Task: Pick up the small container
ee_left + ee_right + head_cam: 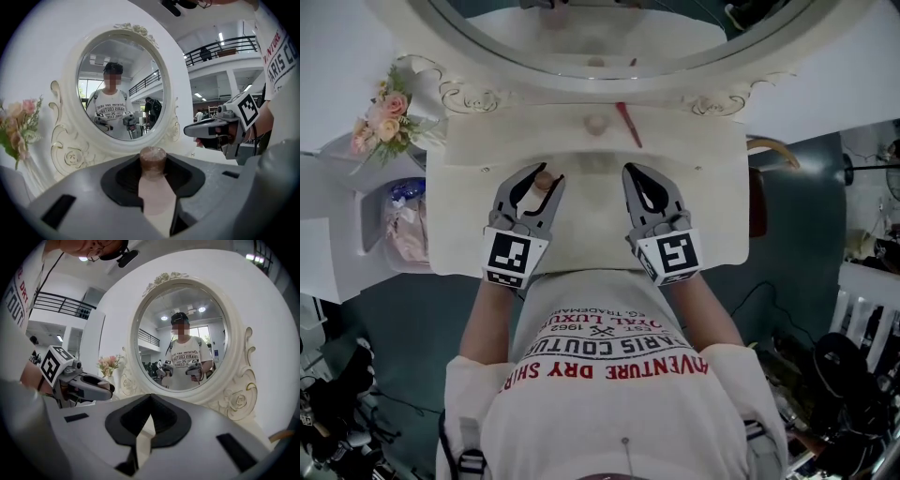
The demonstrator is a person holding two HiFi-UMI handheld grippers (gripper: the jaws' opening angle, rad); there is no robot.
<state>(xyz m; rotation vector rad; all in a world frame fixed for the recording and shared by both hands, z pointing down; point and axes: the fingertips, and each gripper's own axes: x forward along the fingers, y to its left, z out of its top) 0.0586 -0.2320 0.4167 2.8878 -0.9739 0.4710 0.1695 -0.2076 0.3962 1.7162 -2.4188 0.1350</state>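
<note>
Left hand-held gripper [546, 178] is closed on the small container [153, 159]. Its pale pinkish body is pinched between the pads near the jaw tips, and the brown cap stands clear above them. It sits over the table [703, 187], just in front of the raised ledge under the mirror [119, 84]. No view shows whether its base has left the surface. Right hand-held gripper [631, 173] is alongside and apart, jaws brought together on nothing. Likely trouble: the hold is far forward on a smooth, narrow body, so a tilt or quick lift could let it pivot or slide out of the tips. If the pinch creeps up toward the cap, the cap might twist or loosen, though that is a guess. A forward swing could clip the ledge, where a red stick [629, 125] and a small round piece [596, 123] lie, or strike the carved mirror frame. The flowers [382, 114] stand well off to the left and pose little risk. Writing: nothing legible on the container. The person's shirt [609, 375] reads "PARIS COUTURE" and "ADVENTURE DRY SHIRT", with smaller "1962", "TRADEMARK" and part of "ROYAL LUXURY" — all upside down in the head view. The gripper cubes carry square marker patterns only, no words.
</note>
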